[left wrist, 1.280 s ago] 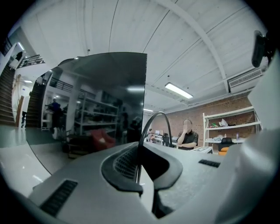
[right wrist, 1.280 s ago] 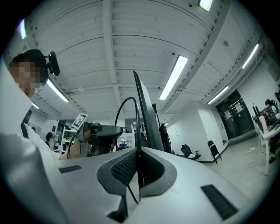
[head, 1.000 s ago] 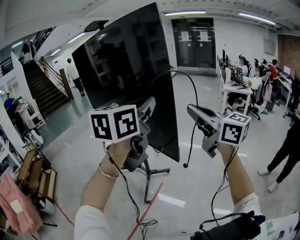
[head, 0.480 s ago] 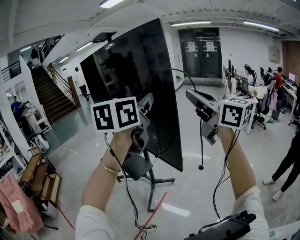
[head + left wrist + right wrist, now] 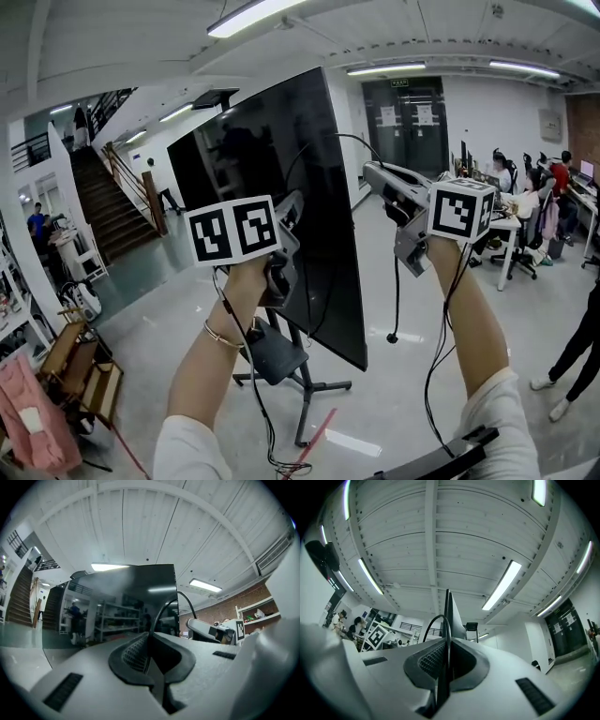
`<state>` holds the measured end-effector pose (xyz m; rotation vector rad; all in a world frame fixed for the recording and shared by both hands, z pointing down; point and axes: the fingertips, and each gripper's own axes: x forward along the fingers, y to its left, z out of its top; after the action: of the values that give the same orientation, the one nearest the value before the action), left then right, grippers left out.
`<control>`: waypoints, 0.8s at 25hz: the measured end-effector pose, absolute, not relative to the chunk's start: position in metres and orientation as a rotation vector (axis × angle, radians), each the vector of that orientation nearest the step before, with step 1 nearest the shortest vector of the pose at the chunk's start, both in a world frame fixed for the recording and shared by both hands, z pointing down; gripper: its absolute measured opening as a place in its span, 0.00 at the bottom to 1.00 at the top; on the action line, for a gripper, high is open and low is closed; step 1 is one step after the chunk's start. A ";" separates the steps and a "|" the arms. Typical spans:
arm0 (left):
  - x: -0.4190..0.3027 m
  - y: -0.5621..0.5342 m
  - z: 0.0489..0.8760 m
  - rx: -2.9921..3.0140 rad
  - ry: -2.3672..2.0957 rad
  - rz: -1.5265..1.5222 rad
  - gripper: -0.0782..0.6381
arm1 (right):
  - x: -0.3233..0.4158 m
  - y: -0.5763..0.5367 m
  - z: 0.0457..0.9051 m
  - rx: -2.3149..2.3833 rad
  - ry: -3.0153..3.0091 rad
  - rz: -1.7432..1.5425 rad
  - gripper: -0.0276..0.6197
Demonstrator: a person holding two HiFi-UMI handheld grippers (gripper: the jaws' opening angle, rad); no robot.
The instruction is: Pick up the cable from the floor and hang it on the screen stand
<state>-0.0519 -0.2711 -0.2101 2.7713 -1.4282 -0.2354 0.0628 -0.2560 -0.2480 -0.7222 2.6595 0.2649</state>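
**Cable held high in front of the big screen**

Both arms are up. The left tool [image 5: 296,204] sits against the dark screen [image 5: 253,178]. The right tool [image 5: 372,172] is just off the screen's right edge. A thin black cable [image 5: 397,291] arcs from one tool's tip to the other. Its loose end drops from the right tool and dangles clear of the floor [image 5: 412,403]. The screen leans on its stand [image 5: 301,375]. A staircase [image 5: 112,211] rises at the left, and people [image 5: 525,192] sit at benches [image 5: 502,225] on the right.
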 end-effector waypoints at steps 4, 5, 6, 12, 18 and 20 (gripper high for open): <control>-0.053 -0.275 -0.216 2.776 -1.468 -0.234 0.12 | 0.062 -0.259 -0.258 -0.714 2.648 0.296 0.06; -0.053 -0.278 -0.219 2.779 -1.476 -0.232 0.12 | 0.062 -0.261 -0.263 -0.713 2.642 0.304 0.06; -0.055 -0.280 -0.221 2.782 -1.485 -0.230 0.12 | 0.061 -0.264 -0.267 -0.714 2.635 0.311 0.06; -0.063 -0.290 -0.230 2.804 -1.510 -0.235 0.12 | 0.057 -0.277 -0.297 -0.714 2.619 0.357 0.06; -0.057 -0.298 -0.237 2.833 -1.517 -0.249 0.12 | 0.051 -0.274 -0.335 -0.694 2.601 0.435 0.06; -0.054 -0.300 -0.238 2.830 -1.517 -0.261 0.12 | 0.050 -0.274 -0.344 -0.689 2.599 0.448 0.06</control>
<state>-0.0540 -0.2999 -0.2377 2.8299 -1.5170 -0.2607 0.0501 -0.2743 -0.3442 -0.6888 2.5986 0.4484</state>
